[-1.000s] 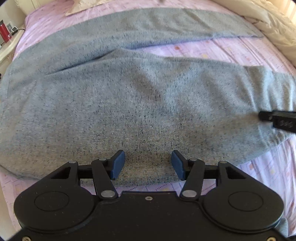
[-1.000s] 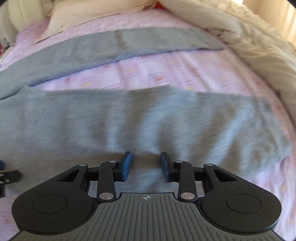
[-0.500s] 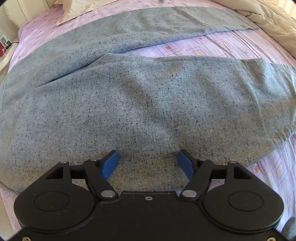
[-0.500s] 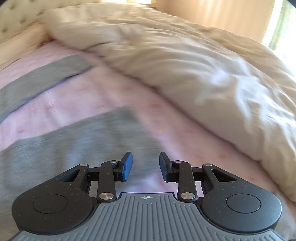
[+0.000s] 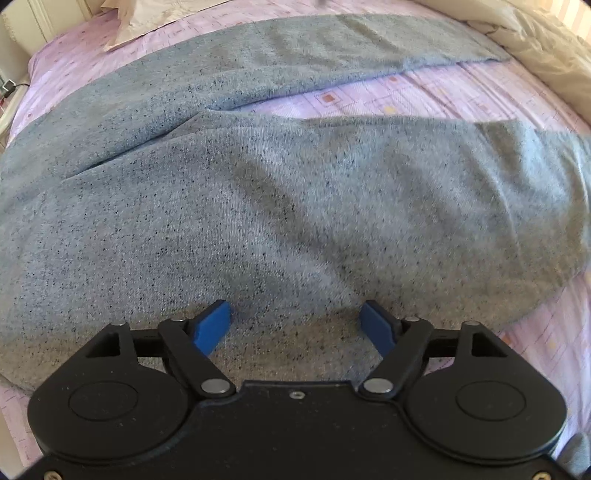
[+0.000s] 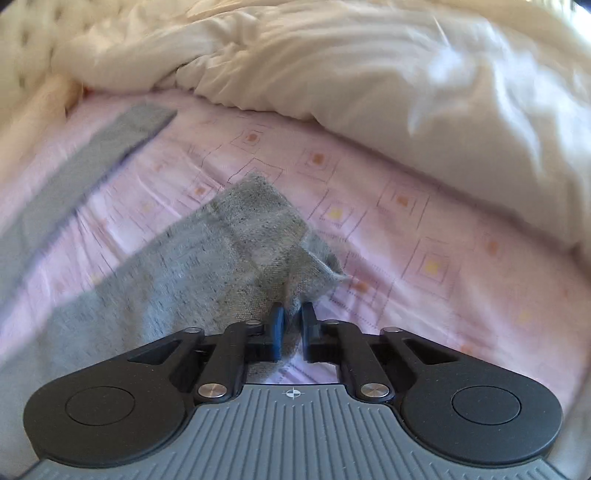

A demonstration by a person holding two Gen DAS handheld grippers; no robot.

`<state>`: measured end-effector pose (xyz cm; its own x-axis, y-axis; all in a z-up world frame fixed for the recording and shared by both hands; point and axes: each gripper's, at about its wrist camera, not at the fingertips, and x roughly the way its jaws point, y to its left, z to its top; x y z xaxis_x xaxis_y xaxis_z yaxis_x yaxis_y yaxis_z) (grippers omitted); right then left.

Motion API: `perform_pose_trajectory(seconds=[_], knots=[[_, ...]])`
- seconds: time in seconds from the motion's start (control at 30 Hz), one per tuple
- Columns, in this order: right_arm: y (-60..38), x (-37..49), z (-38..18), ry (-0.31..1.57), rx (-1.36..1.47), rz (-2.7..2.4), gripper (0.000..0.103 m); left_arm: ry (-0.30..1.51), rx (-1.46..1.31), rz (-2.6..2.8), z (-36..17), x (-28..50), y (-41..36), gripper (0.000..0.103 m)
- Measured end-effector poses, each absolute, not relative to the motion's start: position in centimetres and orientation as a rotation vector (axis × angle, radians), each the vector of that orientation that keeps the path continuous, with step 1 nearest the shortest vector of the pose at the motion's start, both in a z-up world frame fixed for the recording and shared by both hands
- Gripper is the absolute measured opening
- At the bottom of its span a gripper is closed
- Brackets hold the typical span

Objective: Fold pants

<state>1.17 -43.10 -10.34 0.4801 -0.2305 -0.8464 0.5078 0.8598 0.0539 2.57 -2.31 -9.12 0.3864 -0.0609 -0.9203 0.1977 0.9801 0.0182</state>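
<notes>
Grey marled knit pants (image 5: 280, 206): lying spread across the pink patterned bedsheet (image 5: 436, 96), both legs running out toward the cream duvet (image 5: 546, 48), a strip of sheet showing between them. The near leg's hem corner (image 6: 266, 229) is now lifting off the sheet, bunched and peaked; a second ago that leg was lying flat along its whole length.

Right gripper (image 6: 291, 325): its jaws have just been closing and are now pinching the near leg's cuff, grey cloth visibly caught between the dark blue pads. A second ago it was over the middle of the near leg with jaws apart; it has since swung along that leg to its hem end, beside the duvet (image 6: 369, 74). Judgement: the grasp for the first fold is now being secured at the cuff end.

Left gripper (image 5: 295, 321): poised over the hip end of the pants, near the garment's nearest edge, its jaws standing wide apart with nothing between the blue pads. They have been widening over the last second and have stopped short of taking cloth. Judgement: it is readying for a matching grasp near the waist, so the near leg can be carried over onto the far leg.

Far leg (image 6: 92, 155): lying flat on the sheet, beyond the near leg, untouched.

Pillow (image 5: 140, 18): lying at the head end of the bed, beyond the pants, clear of them.

Fold status: not yet begun; one hold made.
</notes>
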Motion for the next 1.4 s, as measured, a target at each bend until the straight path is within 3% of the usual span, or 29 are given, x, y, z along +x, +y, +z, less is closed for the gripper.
perform_pose_trajectory(seconds=[0.1,0.2,0.37,0.43,0.9,0.97,1.03,1.17,1.27,1.4], knots=[[-42.9,0.6,-10.0,0.947,0.200,-0.541,0.007,1.130,0.110,-0.189,-8.3,3.0,-2.2,0.070],[-44.0,1.1,-12.3,1.058,0.249,-0.550,0.008,1.084,0.104,-0.190,-7.7,3.8,-2.1,0.070],[-43.8,0.2,-8.5,0.817,0.240,-0.532,0.016,1.063,0.132,-0.127,-8.5,5.1,-1.0,0.070],[-43.8,0.8,-7.5,0.743,0.174,-0.479,0.022,1.092,0.126,-0.130,-9.6,5.6,-0.2,0.076],[-48.8,8.9,-12.2,0.954,0.243,-0.242,0.024,1.064,0.173,-0.163,-9.8,5.6,-0.4,0.077],[-47.8,8.5,-11.8,0.953,0.211,-0.217,0.022,1.059,0.181,-0.166,-9.9,5.6,-0.5,0.077],[-46.7,8.3,-11.7,0.947,0.126,-0.225,0.009,1.058,0.181,-0.172,-10.0,5.6,-0.4,0.077],[-47.0,8.4,-12.3,0.924,0.038,-0.371,0.000,1.079,0.177,-0.191,-9.7,6.0,-0.1,0.076],[-49.0,8.2,-12.6,0.947,0.107,-0.451,0.000,1.088,0.184,-0.191,-8.9,6.8,0.7,0.070],[-48.3,8.2,-9.8,0.826,0.175,-0.386,0.002,1.035,0.266,-0.164,-7.0,9.2,2.1,0.069]])
